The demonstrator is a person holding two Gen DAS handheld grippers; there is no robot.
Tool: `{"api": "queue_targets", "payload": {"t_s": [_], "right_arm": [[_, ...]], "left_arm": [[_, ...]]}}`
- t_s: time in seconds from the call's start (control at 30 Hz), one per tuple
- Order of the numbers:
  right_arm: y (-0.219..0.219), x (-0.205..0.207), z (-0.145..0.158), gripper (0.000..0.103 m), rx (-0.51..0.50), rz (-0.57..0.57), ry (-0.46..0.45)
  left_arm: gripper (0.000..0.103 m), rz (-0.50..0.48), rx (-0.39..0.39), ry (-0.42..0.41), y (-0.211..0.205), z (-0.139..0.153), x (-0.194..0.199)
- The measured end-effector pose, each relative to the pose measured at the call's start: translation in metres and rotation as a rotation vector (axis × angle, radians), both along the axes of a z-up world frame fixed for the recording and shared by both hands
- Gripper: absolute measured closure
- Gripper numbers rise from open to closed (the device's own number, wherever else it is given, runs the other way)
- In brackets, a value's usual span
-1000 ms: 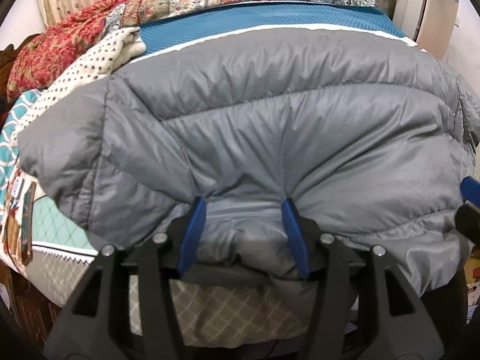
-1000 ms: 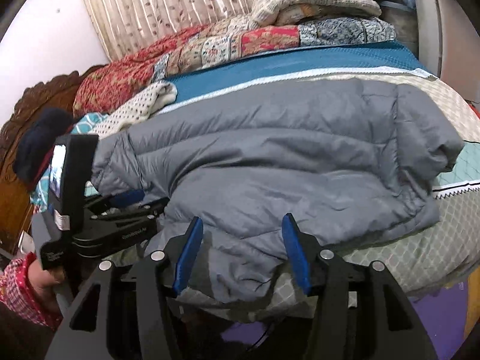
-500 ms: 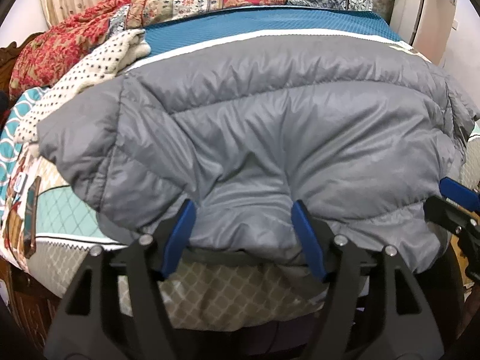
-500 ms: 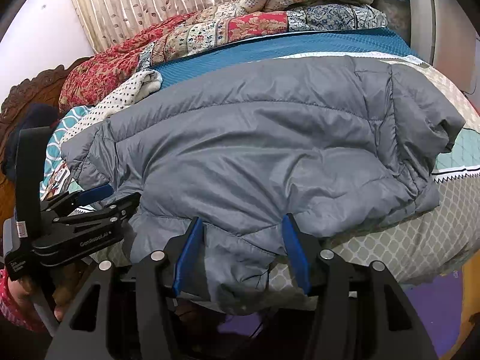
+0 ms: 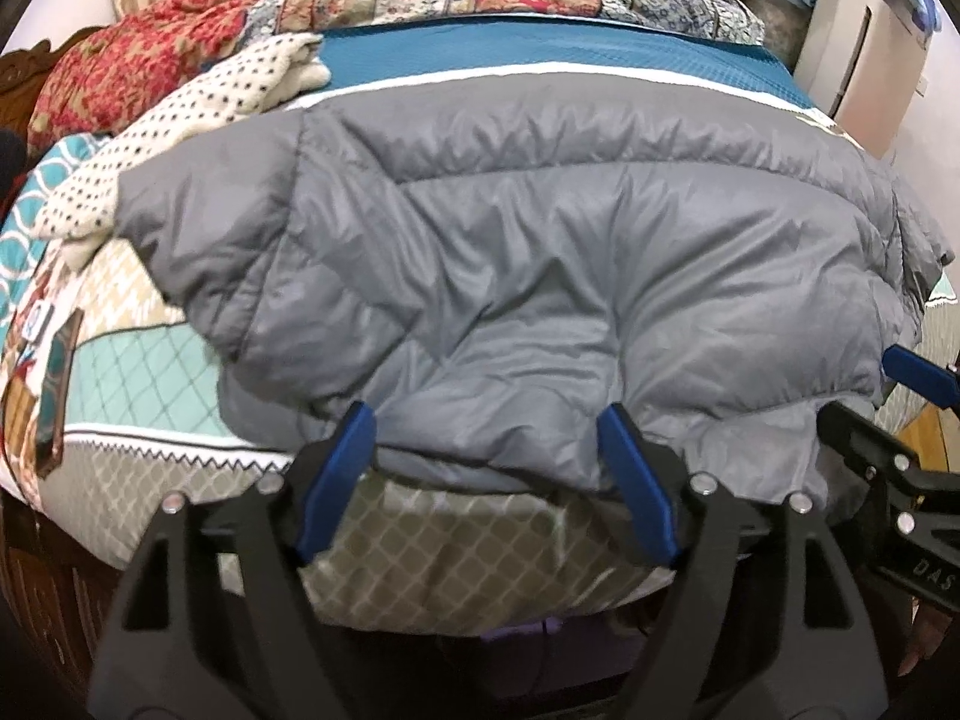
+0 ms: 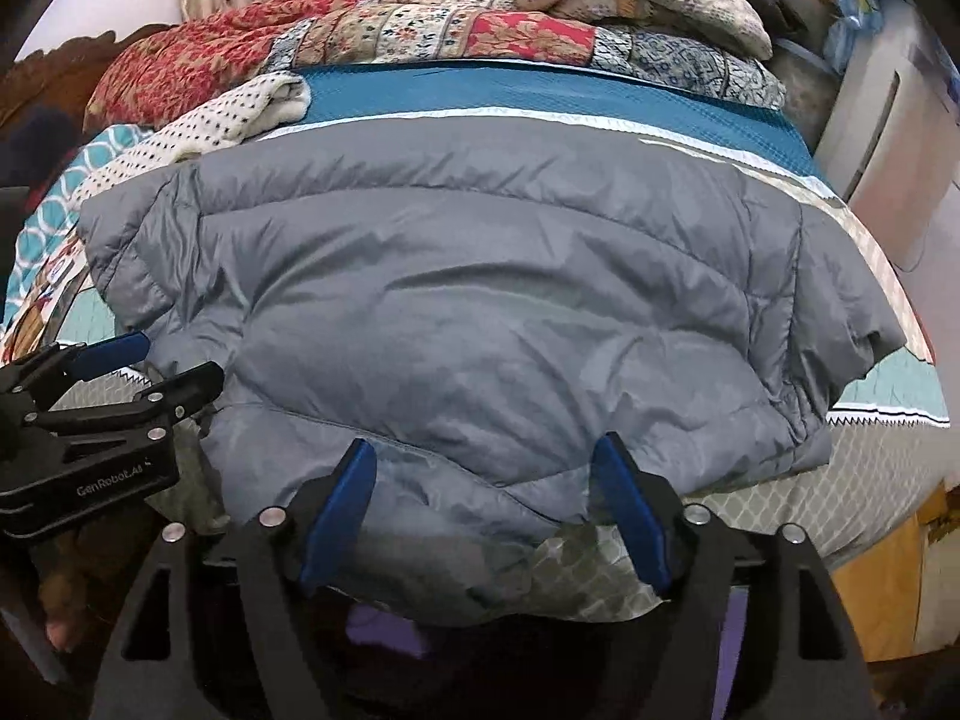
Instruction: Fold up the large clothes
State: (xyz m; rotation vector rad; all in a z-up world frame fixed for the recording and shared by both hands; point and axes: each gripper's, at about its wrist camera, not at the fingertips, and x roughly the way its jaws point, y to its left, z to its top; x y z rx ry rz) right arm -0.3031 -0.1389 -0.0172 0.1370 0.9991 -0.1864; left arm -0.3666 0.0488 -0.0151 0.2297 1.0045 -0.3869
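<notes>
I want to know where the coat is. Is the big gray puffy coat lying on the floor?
No, the gray puffy coat lies spread on top of the bed, with only its near edge hanging over the side.

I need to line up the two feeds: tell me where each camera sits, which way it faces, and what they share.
Left wrist: on the left gripper, facing across the bed at the grey puffer jacket; own blue-padded fingers open at its near hem, right gripper at the right edge.
Right wrist: on the right gripper, facing the same jacket; own fingers open at the hem, left gripper at left.
Shared: jacket, polka-dot garment, patterned quilt.
</notes>
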Motion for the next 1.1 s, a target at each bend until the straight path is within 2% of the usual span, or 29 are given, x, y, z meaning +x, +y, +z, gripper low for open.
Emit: {"api": "queue_targets", "payload": {"t_s": [0.3, 0.63, 1.1], "right_arm": [[-0.013, -0.010, 0.009, 0.052, 0.017, -0.059, -0.035], [-0.034, -0.015, 0.002, 0.052, 0.020, -0.139, -0.006], [-0.040, -0.018, 0.001, 0.052, 0.000, -0.165, -0.007]], "left_arm": [[0.024, 0.046, 0.003, 0.034, 0.009, -0.007, 0.000], [0.024, 0.028, 0.060, 0.025, 0.002, -0.010, -0.003], [0.024, 0.021, 0.092, 0.032, -0.003, -0.015, -0.004]]}}
